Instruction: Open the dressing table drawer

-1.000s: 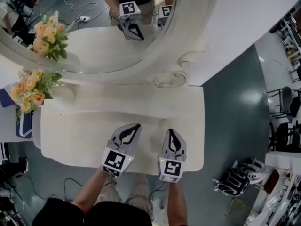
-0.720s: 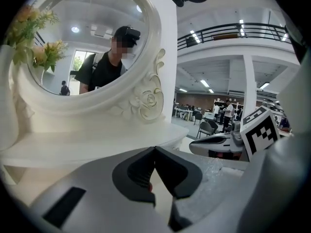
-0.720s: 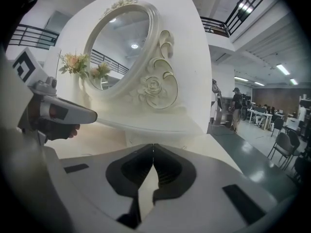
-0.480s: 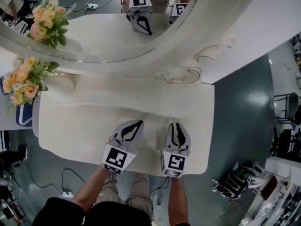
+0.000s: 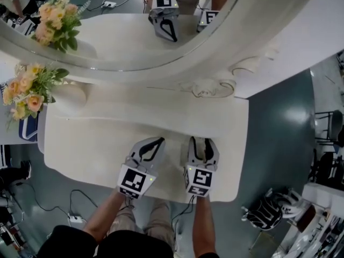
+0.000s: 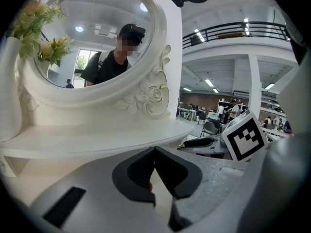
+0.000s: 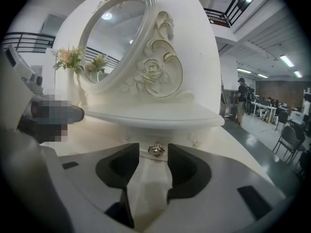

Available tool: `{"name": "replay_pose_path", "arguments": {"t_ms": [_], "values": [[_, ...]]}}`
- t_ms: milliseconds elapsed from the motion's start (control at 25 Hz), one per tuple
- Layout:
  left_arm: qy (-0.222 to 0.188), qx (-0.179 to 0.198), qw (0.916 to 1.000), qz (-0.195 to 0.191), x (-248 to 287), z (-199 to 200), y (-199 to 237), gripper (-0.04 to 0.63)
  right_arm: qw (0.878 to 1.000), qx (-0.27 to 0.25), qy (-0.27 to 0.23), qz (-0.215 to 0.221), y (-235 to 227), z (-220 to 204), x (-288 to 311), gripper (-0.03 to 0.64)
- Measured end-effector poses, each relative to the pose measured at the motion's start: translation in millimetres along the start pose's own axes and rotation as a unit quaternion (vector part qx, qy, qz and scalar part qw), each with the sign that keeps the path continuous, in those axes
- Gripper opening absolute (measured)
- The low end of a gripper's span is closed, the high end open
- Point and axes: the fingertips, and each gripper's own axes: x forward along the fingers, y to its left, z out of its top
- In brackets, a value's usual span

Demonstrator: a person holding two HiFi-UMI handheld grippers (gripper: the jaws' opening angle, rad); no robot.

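A white dressing table [image 5: 91, 144] with an oval mirror [image 5: 118, 36] fills the head view. My left gripper [image 5: 159, 140] hovers over the tabletop's front part, jaws shut and empty [image 6: 154, 149]. Beside it, my right gripper [image 5: 203, 141] is opening, nothing pressed between its pads. In the right gripper view a small metal knob [image 7: 155, 150] on the closed little drawer front [image 7: 146, 141] under the mirror shelf [image 7: 160, 116] shows just beyond the gap of the right gripper [image 7: 153, 155], not touched. From the head view this drawer front is hidden beneath the shelf.
A white vase of peach flowers [image 5: 29, 93] stands at the table's left end, repeated in the mirror. A blue and white object [image 5: 27, 130] sits off the left edge. Black and white gear [image 5: 266, 211] lies on the floor at the right. The person's legs are below the front edge.
The right gripper's jaws went from shut to spread apart. Both grippers stay side by side over the front of the tabletop, a little lower; the left stays shut.
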Motion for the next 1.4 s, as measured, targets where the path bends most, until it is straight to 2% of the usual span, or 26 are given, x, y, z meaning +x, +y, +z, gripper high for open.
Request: {"name": "replay_pose_path", "arguments": {"t_ms": [280, 480, 640, 800, 1080, 1400], "values": [[0.008, -0.005, 1.0, 0.002, 1, -4, 4, -0.001, 1.0, -0.01, 0.004, -0.016, -3, 1, 5, 0.097], [0.002, 0.005, 1.0, -0.002, 3, -3, 7, 0.0, 1.0, -0.013, 0.002, -0.021, -2, 2, 7, 0.094], [0.01, -0.003, 0.9999, -0.004, 3, -5, 5, 0.0, 1.0, -0.012, 0.002, -0.022, -2, 2, 6, 0.092], [0.002, 0.012, 0.9999, -0.008, 4, 0, 4, 0.0, 1.0, -0.01, 0.002, -0.024, -2, 1, 4, 0.092], [0.007, 0.006, 0.9999, -0.014, 3, -1, -3, 0.0, 1.0, -0.01, 0.002, -0.022, -1, -4, -6, 0.092], [0.0, 0.021, 0.9996, -0.016, -2, 0, -9, -0.001, 1.0, -0.009, 0.007, -0.024, 2, -12, -15, 0.092]]}}
